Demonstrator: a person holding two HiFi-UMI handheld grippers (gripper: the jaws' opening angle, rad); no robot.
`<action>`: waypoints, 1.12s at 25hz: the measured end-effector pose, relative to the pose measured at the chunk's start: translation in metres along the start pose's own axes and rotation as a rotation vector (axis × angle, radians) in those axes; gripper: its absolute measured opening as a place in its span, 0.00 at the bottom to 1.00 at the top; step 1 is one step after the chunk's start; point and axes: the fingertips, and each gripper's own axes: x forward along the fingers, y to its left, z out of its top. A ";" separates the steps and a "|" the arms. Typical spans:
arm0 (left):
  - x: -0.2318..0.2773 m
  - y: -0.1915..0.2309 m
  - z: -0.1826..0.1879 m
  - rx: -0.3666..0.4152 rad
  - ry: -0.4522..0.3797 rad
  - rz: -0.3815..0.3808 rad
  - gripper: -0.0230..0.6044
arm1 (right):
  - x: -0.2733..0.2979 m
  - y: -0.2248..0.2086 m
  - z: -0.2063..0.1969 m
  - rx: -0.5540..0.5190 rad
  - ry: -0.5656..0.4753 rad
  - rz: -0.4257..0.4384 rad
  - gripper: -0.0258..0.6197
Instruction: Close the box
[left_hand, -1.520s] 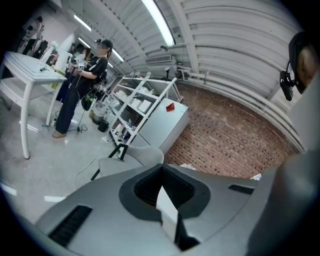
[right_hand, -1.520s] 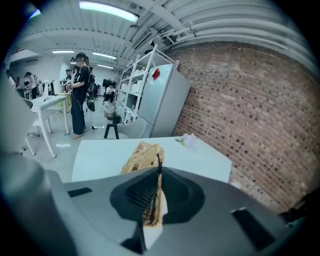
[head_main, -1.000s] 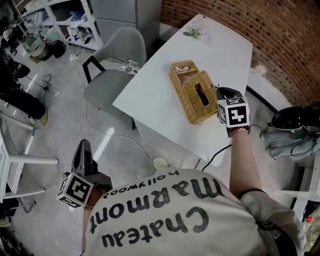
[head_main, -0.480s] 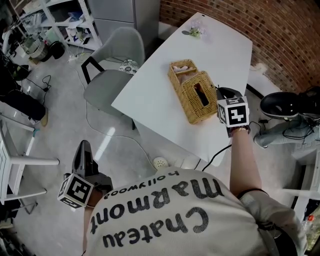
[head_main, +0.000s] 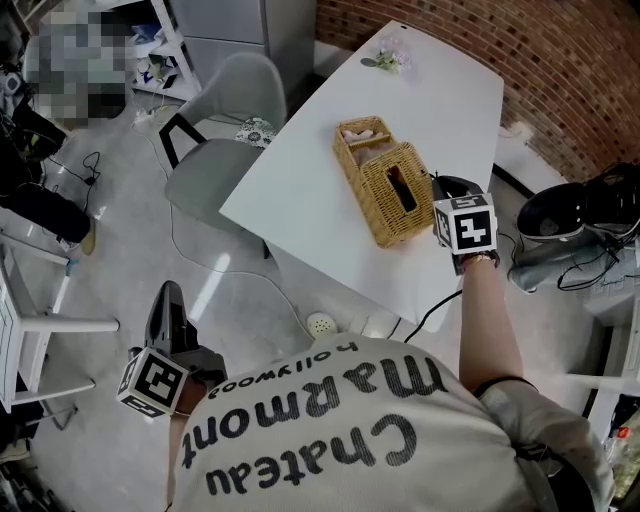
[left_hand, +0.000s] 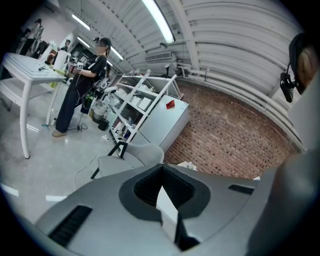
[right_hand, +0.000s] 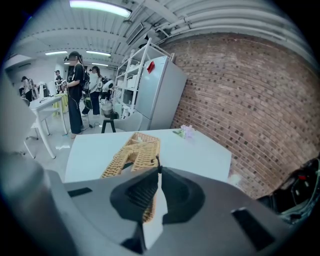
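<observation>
Where our right gripper (right_hand: 158, 171) sits: over the near edge of the white table (head_main: 300, 190), just beside the near end of the wicker box (right_hand: 142, 150), jaws clenched together on nothing.
Our left gripper (left_hand: 162, 167): held low beside our body, over the floor (head_main: 120, 260), well apart from the table, jaws pressed together, empty.
Box position: it lies on the table, lengthwise away from us.
Slotted lid (head_main: 378, 185): covers the near part; the far end is uncovered.
Inside: something pale (head_main: 360, 132) shows at the far end; we cannot tell what.
Around: grey chair (head_main: 215, 160) left of the table, flower sprig (head_main: 386, 62) at its far end, brick wall (head_main: 570, 70) to the right.
</observation>
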 end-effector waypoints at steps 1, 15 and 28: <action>0.000 0.001 0.000 0.001 -0.003 -0.004 0.04 | 0.001 0.000 -0.001 0.002 0.001 0.000 0.08; 0.002 0.003 -0.002 0.007 -0.001 0.001 0.04 | 0.009 0.000 -0.012 0.020 0.018 0.001 0.07; 0.002 0.004 -0.004 0.005 0.005 0.010 0.04 | 0.018 -0.002 -0.023 0.024 0.050 -0.003 0.07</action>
